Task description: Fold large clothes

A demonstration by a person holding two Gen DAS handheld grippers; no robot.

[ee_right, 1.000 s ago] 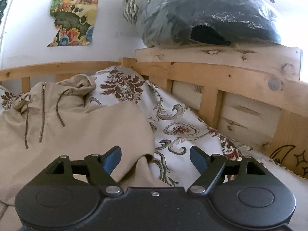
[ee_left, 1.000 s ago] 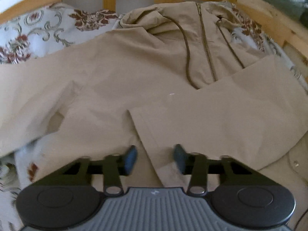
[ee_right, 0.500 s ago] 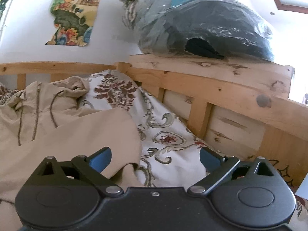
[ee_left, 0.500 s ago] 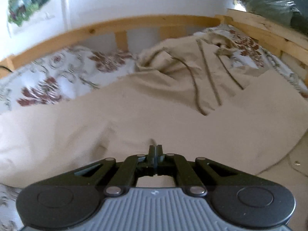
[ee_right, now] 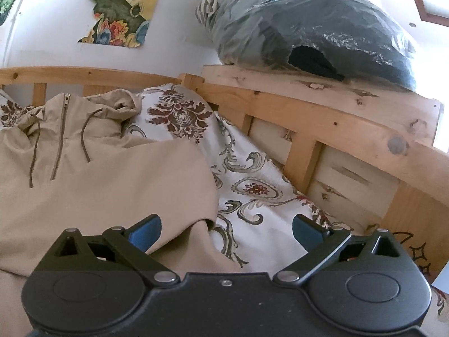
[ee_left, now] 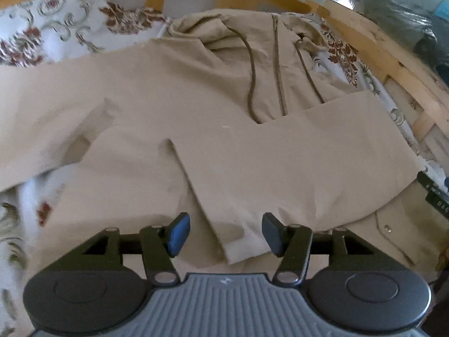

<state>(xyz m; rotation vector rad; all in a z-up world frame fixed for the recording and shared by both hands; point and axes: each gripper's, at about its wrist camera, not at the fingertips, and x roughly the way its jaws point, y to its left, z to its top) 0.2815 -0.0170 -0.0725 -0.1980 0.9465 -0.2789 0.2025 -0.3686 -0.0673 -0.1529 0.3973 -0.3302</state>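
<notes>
Left wrist | one beige hooded jacket [ee_left: 196, 106] | two drawcords [ee_left: 252, 78]

Your right gripper [ee_right: 226, 231] hangs with its jaws spread wide and nothing between them; the blue pads [ee_right: 146, 231] touch no cloth. Below its left finger lies the beige jacket [ee_right: 106, 185], zip [ee_right: 60, 137] and drawcords [ee_right: 84, 134] running up toward the crumpled hood [ee_right: 118, 104]. The jacket's right edge folds down onto the floral bedspread [ee_right: 252, 185], which fills the gap between your fingers. A wooden bed frame [ee_right: 322, 123] runs behind and to the right, with a plastic-wrapped bundle [ee_right: 308, 19] resting on top of it. A colourful poster [ee_right: 120, 8] hangs on the white wall.
</notes>
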